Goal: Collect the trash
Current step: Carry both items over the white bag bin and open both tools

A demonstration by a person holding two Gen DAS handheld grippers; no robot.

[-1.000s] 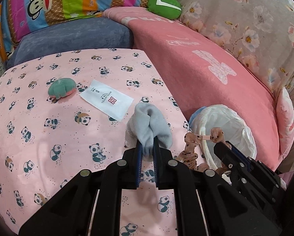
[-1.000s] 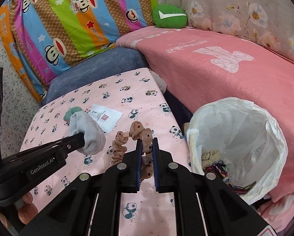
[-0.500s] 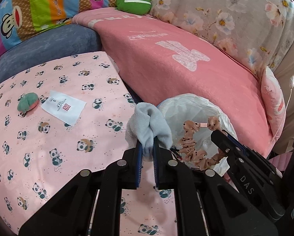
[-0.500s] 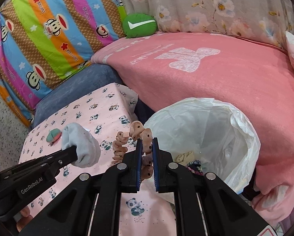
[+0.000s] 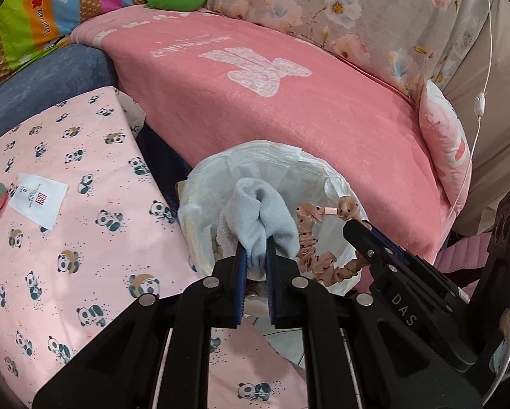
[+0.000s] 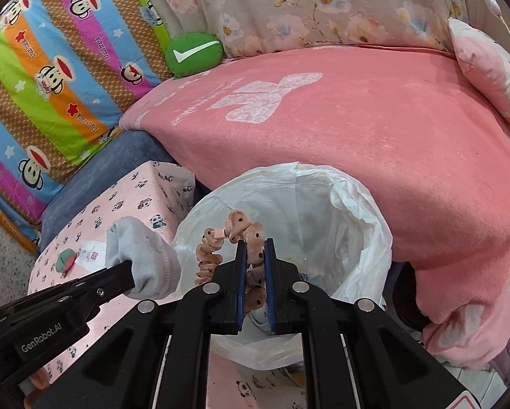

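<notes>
Both tongs are clamped on stuff over the bin (image 6: 357,211): a sock (image 5: 258,218) is pinched by the left gripper (image 5: 255,262), a scrunchie (image 6: 251,238) by the right gripper (image 6: 255,255).

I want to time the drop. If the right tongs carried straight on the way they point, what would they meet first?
Probably the white bag lining the bin: the right tongs, shut on the scrunchie, aim down into its open mouth. Nothing else shows in between, though depth is hard to judge.
</notes>
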